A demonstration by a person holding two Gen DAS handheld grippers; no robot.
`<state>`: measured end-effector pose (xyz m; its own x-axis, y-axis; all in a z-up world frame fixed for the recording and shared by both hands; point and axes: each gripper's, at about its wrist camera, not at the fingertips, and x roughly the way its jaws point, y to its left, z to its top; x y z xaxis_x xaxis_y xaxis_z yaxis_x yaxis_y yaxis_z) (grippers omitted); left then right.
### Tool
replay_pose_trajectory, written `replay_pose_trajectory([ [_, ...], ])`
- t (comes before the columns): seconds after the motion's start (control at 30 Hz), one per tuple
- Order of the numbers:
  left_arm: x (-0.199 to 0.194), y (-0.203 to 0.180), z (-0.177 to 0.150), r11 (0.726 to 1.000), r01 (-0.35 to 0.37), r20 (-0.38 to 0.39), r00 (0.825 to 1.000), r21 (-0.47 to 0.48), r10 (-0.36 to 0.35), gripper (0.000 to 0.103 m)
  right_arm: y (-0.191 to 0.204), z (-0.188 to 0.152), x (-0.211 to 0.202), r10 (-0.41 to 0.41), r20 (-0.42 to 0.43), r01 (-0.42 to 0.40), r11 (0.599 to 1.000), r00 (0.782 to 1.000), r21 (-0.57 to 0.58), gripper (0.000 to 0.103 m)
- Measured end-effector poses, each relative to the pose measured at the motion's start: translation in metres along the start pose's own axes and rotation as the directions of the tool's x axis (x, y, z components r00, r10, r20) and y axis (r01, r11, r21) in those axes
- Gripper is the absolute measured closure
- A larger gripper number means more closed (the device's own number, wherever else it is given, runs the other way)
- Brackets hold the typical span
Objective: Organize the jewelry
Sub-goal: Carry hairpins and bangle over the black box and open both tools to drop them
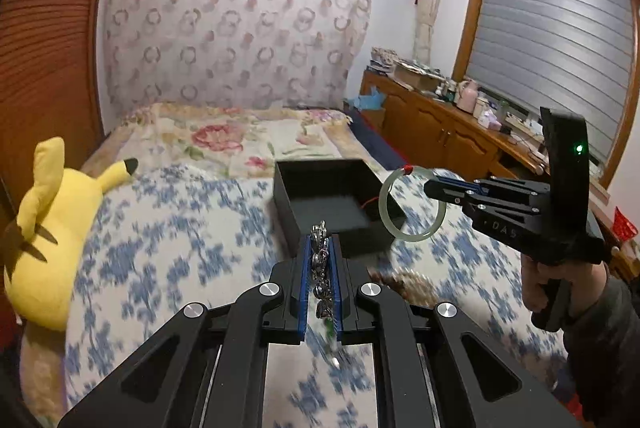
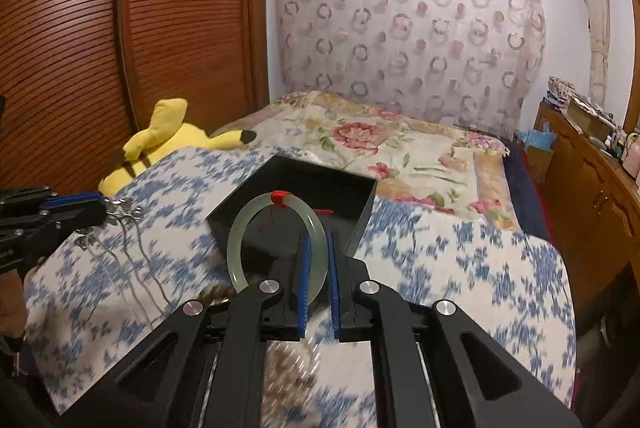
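Tongs (image 1: 322, 240) pinch chain (image 1: 320, 260); right tongs (image 2: 319, 238) level, gripping bangle (image 2: 276, 240).

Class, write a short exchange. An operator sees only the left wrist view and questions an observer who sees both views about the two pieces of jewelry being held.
Operator: The chain blurs under my pads. Where does the rest of it go?
Observer: The right wrist view shows the necklace hanging in thin strands below the left gripper, over the blue-flowered quilt to the left of the black box, not over it.
Operator: Where on the ring does the other tool grip?
Observer: The right gripper clamps the bangle on its near right arc. The red knot sits at the far top, in front of the open box.
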<state>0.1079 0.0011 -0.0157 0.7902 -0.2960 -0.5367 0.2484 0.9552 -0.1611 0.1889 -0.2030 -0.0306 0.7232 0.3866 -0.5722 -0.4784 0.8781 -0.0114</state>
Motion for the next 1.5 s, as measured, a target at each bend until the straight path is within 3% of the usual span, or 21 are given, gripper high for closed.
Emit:
replay_pose_trajectory([
  [0.2,0.015,0.008,0.026,1.000,-0.019,0.015,1.000,-0.010,0.019,0.095,-0.017,0.016,0.035,0.027,-0.006,-0.027,0.999,1.000,0.035,0.093],
  [0.47,0.046,0.010,0.052,0.999,-0.038,0.011,0.999,-0.008,0.038,0.095,-0.019,0.008,0.072,0.081,-0.064,-0.078,0.996,0.995,0.039,0.093],
  [0.63,0.067,0.010,0.060,0.999,-0.038,-0.008,0.999,-0.003,0.038,0.095,-0.019,0.005,0.078,0.129,-0.079,-0.125,0.991,0.989,0.053,0.089],
  [0.8,0.087,0.010,0.063,0.999,-0.037,-0.031,0.999,0.001,0.037,0.095,-0.028,0.009,0.068,0.158,-0.034,-0.155,0.984,0.987,0.087,0.083],
  [1.07,0.111,0.004,0.064,1.000,-0.021,-0.054,0.998,0.011,0.022,0.095,-0.048,0.008,0.055,0.121,0.008,-0.121,0.984,0.993,0.129,0.083],
  [1.5,0.144,0.000,0.052,0.999,-0.032,-0.129,0.991,0.024,0.035,0.095,-0.054,0.007,0.056,0.087,-0.002,-0.087,0.989,0.996,0.119,0.083],
])
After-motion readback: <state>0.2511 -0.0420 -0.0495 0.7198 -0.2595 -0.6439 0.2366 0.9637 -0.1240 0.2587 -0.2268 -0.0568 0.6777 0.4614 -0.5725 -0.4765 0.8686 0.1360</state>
